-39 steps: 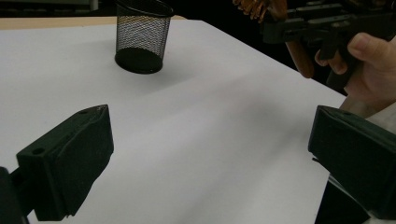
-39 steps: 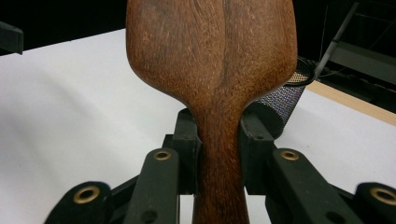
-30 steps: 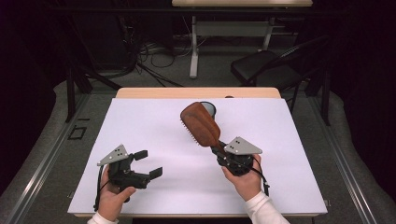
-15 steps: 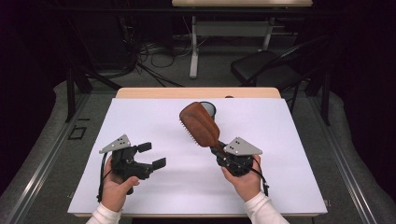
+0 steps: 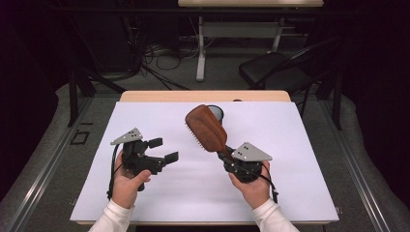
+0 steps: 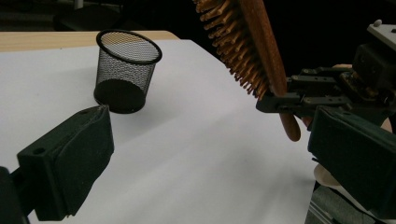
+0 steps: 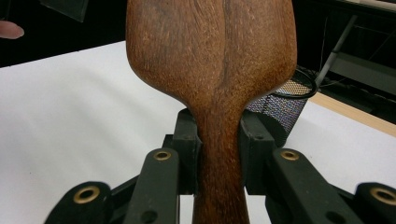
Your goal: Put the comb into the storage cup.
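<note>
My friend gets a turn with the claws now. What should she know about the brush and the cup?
Right claw: shut on the handle of the wooden hairbrush, held up off the table, bristles toward the left claw.
Left claw: open, empty, over the white table.
Black mesh cup: upright and empty at the far side, just behind the brush head.
Done: brush picked up.
Left: probably the brush goes into the cup; the left claw could steady it.

On the desk (image 5: 300, 145), the mesh cup (image 6: 125, 70) stands toward the far edge, behind the hairbrush (image 5: 207, 128) that rises from the right claw (image 5: 227, 155), with the left claw (image 5: 163, 150) well apart to the brush's left.
</note>
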